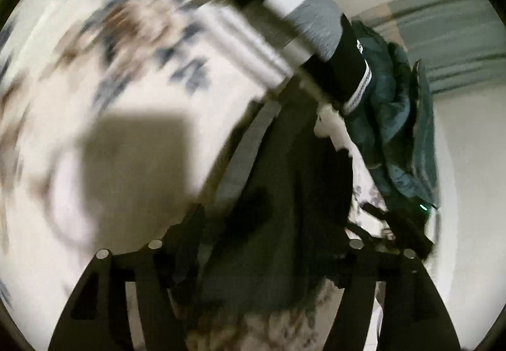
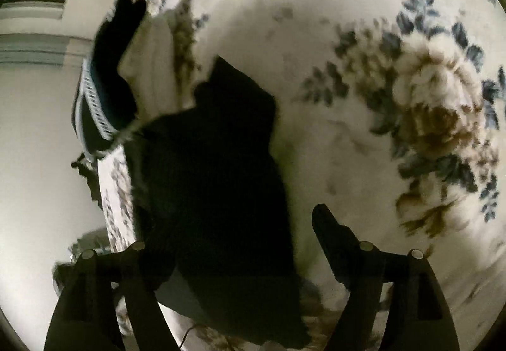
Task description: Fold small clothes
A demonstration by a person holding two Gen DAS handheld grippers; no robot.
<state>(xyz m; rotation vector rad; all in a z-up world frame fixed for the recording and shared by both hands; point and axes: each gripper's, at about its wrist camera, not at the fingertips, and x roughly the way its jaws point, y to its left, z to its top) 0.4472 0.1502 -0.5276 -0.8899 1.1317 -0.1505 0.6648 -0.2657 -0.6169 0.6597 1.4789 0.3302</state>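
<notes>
A dark garment with a grey band lies between the fingers of my left gripper; the view is blurred, and I cannot tell if the jaws pinch it. In the right wrist view the same dark garment lies on the floral bedspread, between the spread fingers of my right gripper. The right fingertip stands apart from the cloth; the left finger is hidden behind it.
A black, white and grey striped garment and a teal cloth lie beyond the dark one. Another dark piece with a white patterned band lies at the bed's left edge. Pale floor lies beyond the bed.
</notes>
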